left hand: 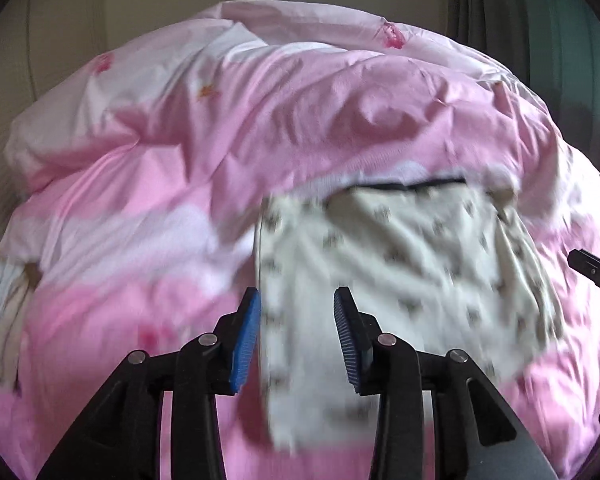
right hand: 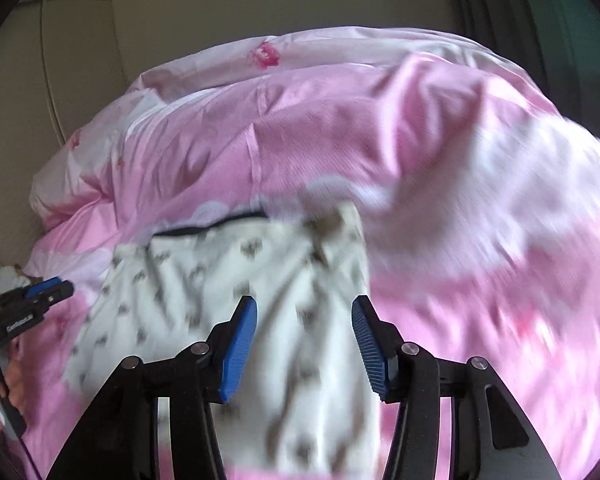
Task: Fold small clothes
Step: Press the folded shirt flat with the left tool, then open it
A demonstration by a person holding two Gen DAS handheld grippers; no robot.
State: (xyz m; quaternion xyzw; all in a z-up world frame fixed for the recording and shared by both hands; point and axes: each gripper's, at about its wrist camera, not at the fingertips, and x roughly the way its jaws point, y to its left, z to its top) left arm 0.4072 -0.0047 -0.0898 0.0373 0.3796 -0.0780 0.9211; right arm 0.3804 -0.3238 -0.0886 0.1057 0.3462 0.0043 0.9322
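The left gripper (left hand: 296, 300) hangs over the near left edge of the garment (left hand: 400, 264), fingers parted, nothing pinched. The cream, brown-printed garment lies rumpled on the pink quilt (left hand: 180, 152) covering the bed. The right gripper (right hand: 304, 312) sits over its near right edge, fingers apart too, gripping nothing.

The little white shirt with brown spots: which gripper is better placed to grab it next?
Probably the left gripper: the white brown-spotted shirt's straight side edge lies between its open fingers. The right gripper hangs over bunched middle cloth.
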